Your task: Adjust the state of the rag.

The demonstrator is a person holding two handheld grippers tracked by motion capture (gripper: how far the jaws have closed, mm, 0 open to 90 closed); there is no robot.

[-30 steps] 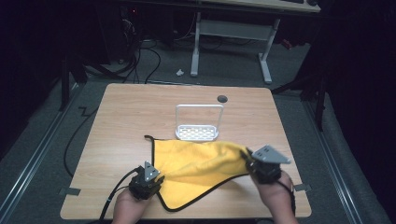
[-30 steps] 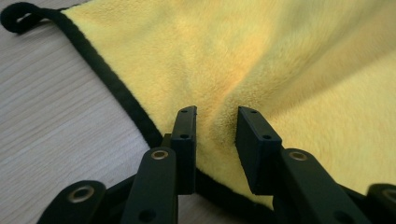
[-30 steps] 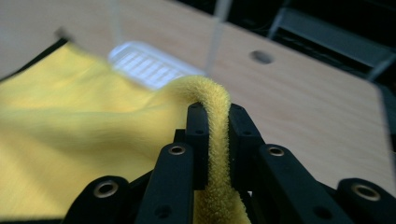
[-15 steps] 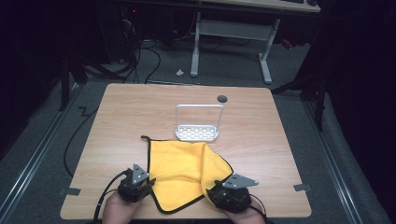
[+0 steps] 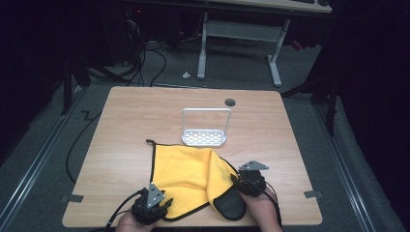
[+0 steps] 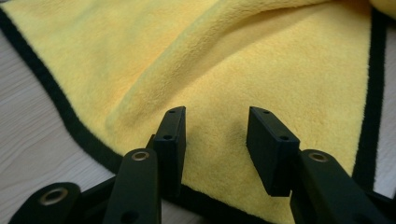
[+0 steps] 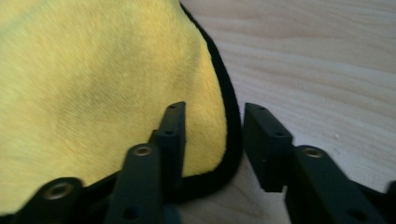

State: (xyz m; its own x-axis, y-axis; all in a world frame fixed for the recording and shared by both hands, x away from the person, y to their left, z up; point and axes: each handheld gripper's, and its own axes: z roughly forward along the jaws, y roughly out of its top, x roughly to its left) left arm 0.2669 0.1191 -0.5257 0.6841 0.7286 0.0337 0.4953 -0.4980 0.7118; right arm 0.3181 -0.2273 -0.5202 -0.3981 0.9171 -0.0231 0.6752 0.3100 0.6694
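Note:
A yellow cloth [image 5: 186, 176] with a black hem lies on the wooden table [image 5: 130, 121], its right part folded over in a ridge. My left gripper [image 5: 153, 200] is at the cloth's near left edge. Its jaws [image 6: 215, 116] have just been opening and stand apart over the yellow pile, pressing nothing. My right gripper [image 5: 247, 181] sits at the cloth's right edge. Its jaws [image 7: 212, 109] have just been closing but a gap remains, with the black hem [image 7: 231, 121] of a rounded corner lying between them, not pinched.
A white wire rack [image 5: 204, 129] stands just behind the cloth at mid-table. A dark round hole [image 5: 230, 102] is near the far edge. A dark oval shape [image 5: 229, 205] lies beside the right hand; I cannot tell what it is. Cables [image 5: 77, 145] trail off the left side.
The right gripper has come down and inward from the raised right corner. The cloth, earlier spread wide to the right, now lies narrower with its right part folded. The left gripper shifted slightly.

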